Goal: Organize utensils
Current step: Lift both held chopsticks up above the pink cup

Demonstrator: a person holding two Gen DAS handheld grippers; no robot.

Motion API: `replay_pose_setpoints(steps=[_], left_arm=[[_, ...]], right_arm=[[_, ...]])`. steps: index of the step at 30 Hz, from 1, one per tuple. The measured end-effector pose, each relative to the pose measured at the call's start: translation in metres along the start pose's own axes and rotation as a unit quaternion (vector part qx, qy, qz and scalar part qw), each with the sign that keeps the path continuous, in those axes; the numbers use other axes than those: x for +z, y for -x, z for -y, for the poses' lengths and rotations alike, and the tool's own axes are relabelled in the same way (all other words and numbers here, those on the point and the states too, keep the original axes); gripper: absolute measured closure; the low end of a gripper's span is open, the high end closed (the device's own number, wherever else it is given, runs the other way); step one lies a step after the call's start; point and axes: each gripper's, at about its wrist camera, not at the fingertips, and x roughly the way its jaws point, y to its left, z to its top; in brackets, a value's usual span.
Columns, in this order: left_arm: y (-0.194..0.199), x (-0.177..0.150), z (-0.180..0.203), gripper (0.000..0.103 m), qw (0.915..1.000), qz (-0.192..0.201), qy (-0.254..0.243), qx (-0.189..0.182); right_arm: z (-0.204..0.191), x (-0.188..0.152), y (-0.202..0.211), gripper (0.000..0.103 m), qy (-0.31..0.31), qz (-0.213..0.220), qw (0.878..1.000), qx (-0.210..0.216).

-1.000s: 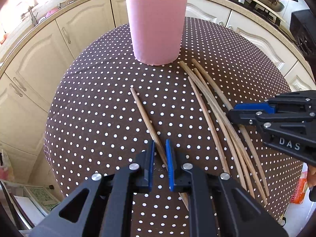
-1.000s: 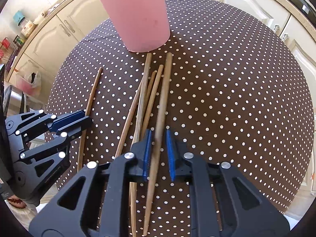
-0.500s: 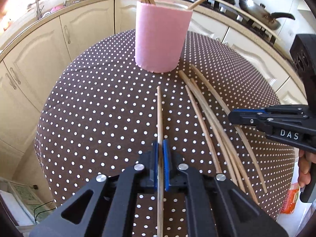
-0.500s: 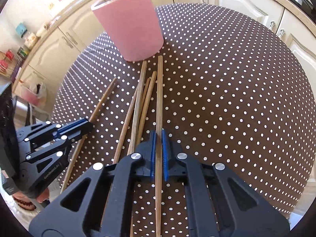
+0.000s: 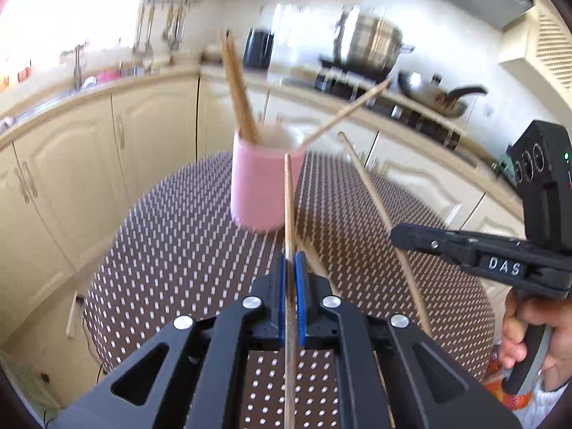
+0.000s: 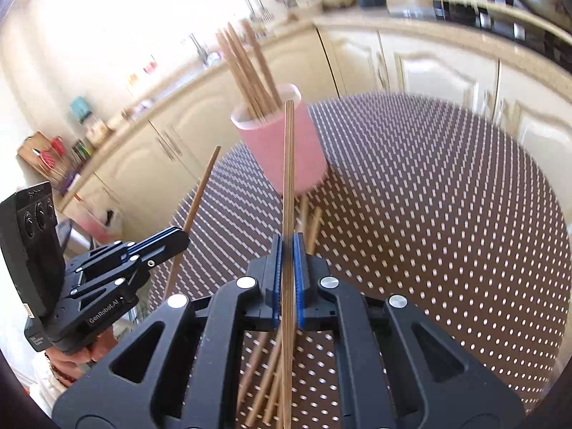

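**Wooden chopsticks clamped in both grippers, pink holder ahead**

Brown polka-dot cloth covers the round table (image 6: 447,214) that spreads beneath and beyond both sets of fingers. Ahead of the fingertips in both views stands the pink cylindrical holder (image 5: 262,186), upright on the cloth, with several chopsticks already leaning out of its open top.

Nearer, the left gripper (image 5: 290,286) has its jaws pressed together on a single wooden chopstick (image 5: 289,207), which runs forward between the blue pads and ends in front of the holder's wall. The right gripper (image 6: 287,268) is likewise closed tight on its own chopstick (image 6: 288,164), whose far tip reaches level with the holder's rim in that view. Each gripper shows in the other's camera, off to the side, with its stick angled up and clear of the cloth.

Below and behind the right fingers, a few loose chopsticks (image 6: 264,368) lie on the cloth, bunched and partly crossing; two more ends (image 6: 310,221) show just beyond the fingertips, near the holder's foot.

The sticks look light, stiff and smooth, so they should lift with little effort but may pivot or slide in a two-pad pinch. Both are held along the shaft with a long length projecting forward, which probably lets the free end swing. A hold nearer the middle would likely steady them; the tip has to clear the rim and the sticks already inside.
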Motion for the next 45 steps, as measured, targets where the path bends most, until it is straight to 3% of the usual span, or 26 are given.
replay_pose_setpoints(steps=[6,16,27,33,45], left_arm=[[0.029,0.020,0.011,0.098,0.9966,0.081,-0.009,-0.012],[0.043,0.041,0.004,0.098,0.9846,0.174,-0.004,-0.016],[0.036,0.077,0.000,0.098,0.9528,0.302,0.001,-0.030],[0.010,0.106,-0.023,0.098,0.9408,0.329,0.049,-0.065],[-0.035,0.145,-0.036,0.098,0.9165,0.390,0.080,-0.039]], right_arm=[[-0.030,0.009,0.023,0.097,0.027,0.078,0.996,0.017],[-0.057,0.025,0.037,0.097,0.022,0.181,0.982,0.044],[-0.074,0.059,0.030,0.097,0.065,0.307,0.949,0.042],[-0.077,0.079,0.002,0.097,0.085,0.361,0.927,0.059],[-0.073,0.106,-0.043,0.097,0.125,0.396,0.910,0.017]])
